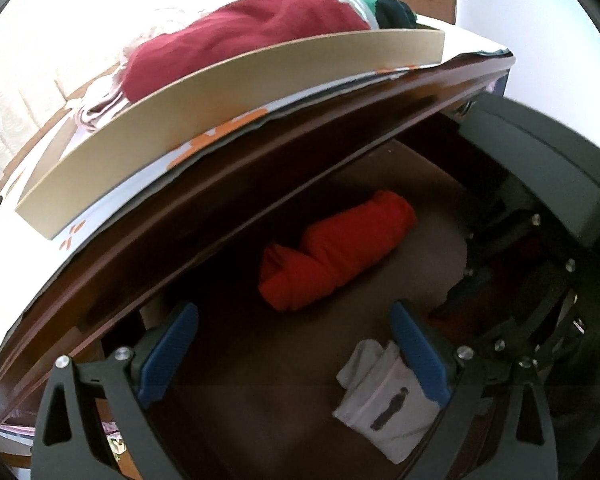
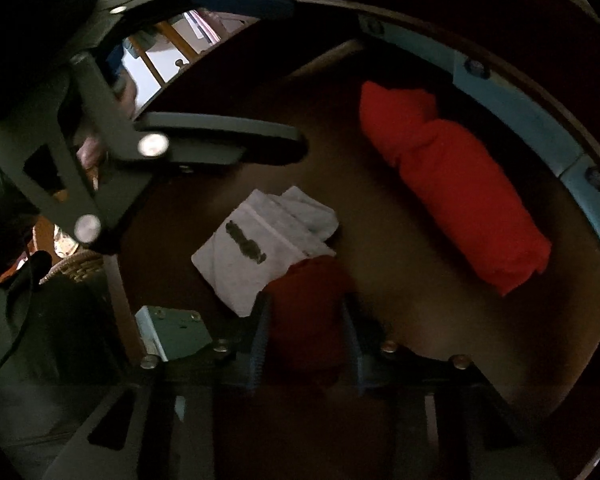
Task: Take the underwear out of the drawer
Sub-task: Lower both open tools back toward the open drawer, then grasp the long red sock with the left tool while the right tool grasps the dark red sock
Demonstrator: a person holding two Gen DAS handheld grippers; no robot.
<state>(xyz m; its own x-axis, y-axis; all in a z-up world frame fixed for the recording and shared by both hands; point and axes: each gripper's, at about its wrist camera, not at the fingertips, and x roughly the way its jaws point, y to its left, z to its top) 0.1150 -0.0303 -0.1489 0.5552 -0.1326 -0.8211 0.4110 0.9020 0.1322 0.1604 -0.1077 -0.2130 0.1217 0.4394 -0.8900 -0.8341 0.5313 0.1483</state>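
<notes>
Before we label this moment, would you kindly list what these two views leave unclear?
- Dark red rolled cloth, right wrist view: dim; lower end hidden between the right hand-held gripper fingers.
- White folded garment, left wrist view: partly behind the left hand-held gripper's blue finger; print illegible.
- Brown wooden drawer: edges cropped.

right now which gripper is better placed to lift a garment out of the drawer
Right. The right gripper already has its pads around the dark red roll, while the left gripper hangs open and empty over the drawer floor.
</notes>
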